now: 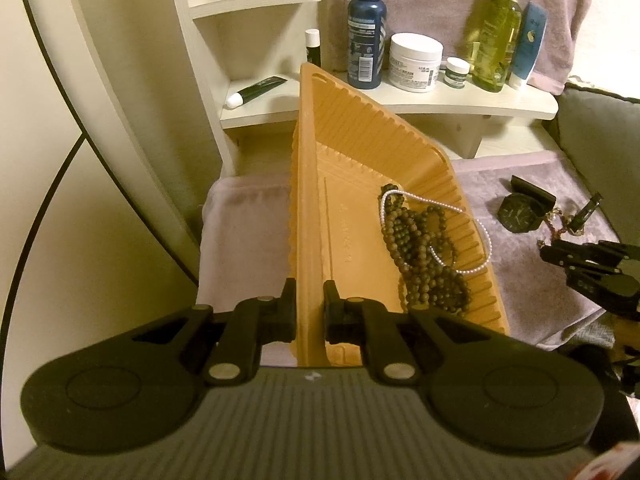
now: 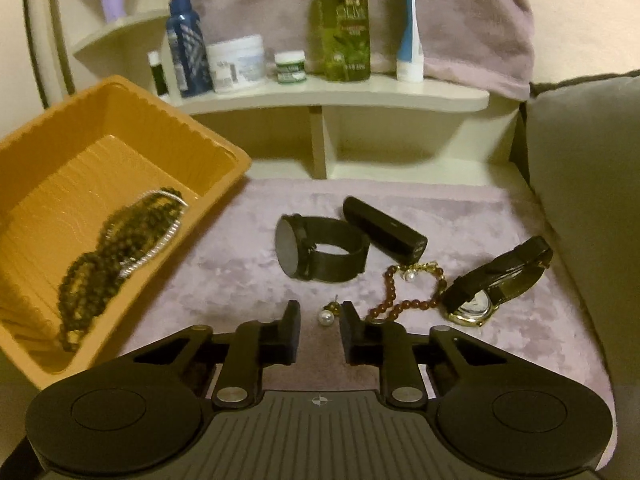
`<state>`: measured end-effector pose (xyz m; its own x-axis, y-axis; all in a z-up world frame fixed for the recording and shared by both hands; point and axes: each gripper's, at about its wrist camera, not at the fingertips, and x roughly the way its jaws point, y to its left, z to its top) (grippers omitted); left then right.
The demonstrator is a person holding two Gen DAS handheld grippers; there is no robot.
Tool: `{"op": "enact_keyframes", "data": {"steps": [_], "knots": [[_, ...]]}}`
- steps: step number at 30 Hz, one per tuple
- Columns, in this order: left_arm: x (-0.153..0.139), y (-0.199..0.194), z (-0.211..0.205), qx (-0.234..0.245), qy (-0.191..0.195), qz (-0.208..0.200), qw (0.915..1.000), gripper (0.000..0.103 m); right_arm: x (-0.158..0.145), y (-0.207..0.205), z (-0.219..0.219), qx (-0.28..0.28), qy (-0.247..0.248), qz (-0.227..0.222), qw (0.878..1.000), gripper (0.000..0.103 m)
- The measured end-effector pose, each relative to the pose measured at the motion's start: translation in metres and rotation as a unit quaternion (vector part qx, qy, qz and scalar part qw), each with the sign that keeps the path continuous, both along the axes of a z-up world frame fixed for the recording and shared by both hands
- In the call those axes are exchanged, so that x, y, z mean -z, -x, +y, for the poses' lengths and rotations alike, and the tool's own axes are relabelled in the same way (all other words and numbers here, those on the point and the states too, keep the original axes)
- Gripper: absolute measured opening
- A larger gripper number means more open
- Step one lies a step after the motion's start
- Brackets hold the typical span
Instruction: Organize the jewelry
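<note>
1. The pearl earring (image 2: pixel 325 317) lies on the mauve cloth (image 2: pixel 240 280) at lower centre of the right wrist view. It sits just ahead of the right hand-held gripper (image 2: pixel 320 330), between its two fingertips and closer to the right-hand one. It is small and round, so it has no long axis to line up with; its thin post seems to point up and to the right.
2. The right hand-held gripper is released, jaws apart with nothing between them. Judged from this, the next move is a short push forward and a close on the earring.
3. Just to the right lies the red-brown bead bracelet (image 2: pixel 404 296), then the gold-cased watch (image 2: pixel 492 284) with its strap running to the upper right. Above centre are the black watch (image 2: pixel 316 252) and a black case (image 2: pixel 384 226).
4. The orange tray (image 2: pixel 132 120) fills the left of the frame, tilted, with the dark bead necklace (image 2: pixel 108 248) and a white bead strand (image 2: pixel 158 240) inside.
5. In the left wrist view, the left hand-held gripper (image 1: pixel 310 314) is clenched on the tray's near rim, propping it up. The right one is therefore far nearer the earring.
</note>
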<state>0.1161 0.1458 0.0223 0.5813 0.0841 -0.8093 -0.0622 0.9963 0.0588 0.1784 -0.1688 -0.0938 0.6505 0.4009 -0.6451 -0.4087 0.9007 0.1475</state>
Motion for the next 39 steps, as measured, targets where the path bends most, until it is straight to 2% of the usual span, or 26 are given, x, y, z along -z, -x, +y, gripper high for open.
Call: {"op": "enact_keyframes", "data": {"steps": [6, 7, 15, 18, 22, 26, 31, 39], "knots": [[0.000, 0.000, 0.000, 0.000, 0.000, 0.000, 1.0000, 0.010, 0.006, -0.003, 0.003, 0.011, 0.008, -0.002, 1.000, 0.014], [0.000, 0.000, 0.000, 0.000, 0.000, 0.000, 1.0000, 0.010, 0.006, -0.002, 0.003, 0.013, 0.008, -0.004, 1.000, 0.008], [0.000, 0.000, 0.000, 0.000, 0.000, -0.001, 1.0000, 0.010, -0.005, 0.009, -0.001, 0.006, 0.009, -0.020, 1.000, 0.008], [0.000, 0.000, 0.000, 0.001, -0.001, -0.001, 1.0000, 0.011, -0.020, 0.017, -0.001, -0.001, -0.009, -0.032, 0.999, 0.008], [-0.001, 0.001, -0.002, 0.001, -0.002, -0.002, 1.0000, 0.011, -0.049, 0.026, 0.009, -0.038, -0.055, -0.042, 0.997, 0.008], [-0.001, 0.001, -0.002, 0.001, -0.002, -0.002, 1.0000, 0.011, -0.072, 0.033, 0.037, -0.112, -0.086, -0.036, 0.989, 0.008], [-0.001, 0.002, -0.002, 0.001, -0.001, -0.002, 1.0000, 0.011, -0.065, 0.043, 0.082, -0.192, -0.079, -0.019, 0.978, 0.008], [-0.001, 0.002, -0.002, 0.001, 0.000, -0.002, 1.0000, 0.011, -0.047, 0.038, 0.102, -0.207, -0.092, 0.014, 0.974, 0.009]]}}
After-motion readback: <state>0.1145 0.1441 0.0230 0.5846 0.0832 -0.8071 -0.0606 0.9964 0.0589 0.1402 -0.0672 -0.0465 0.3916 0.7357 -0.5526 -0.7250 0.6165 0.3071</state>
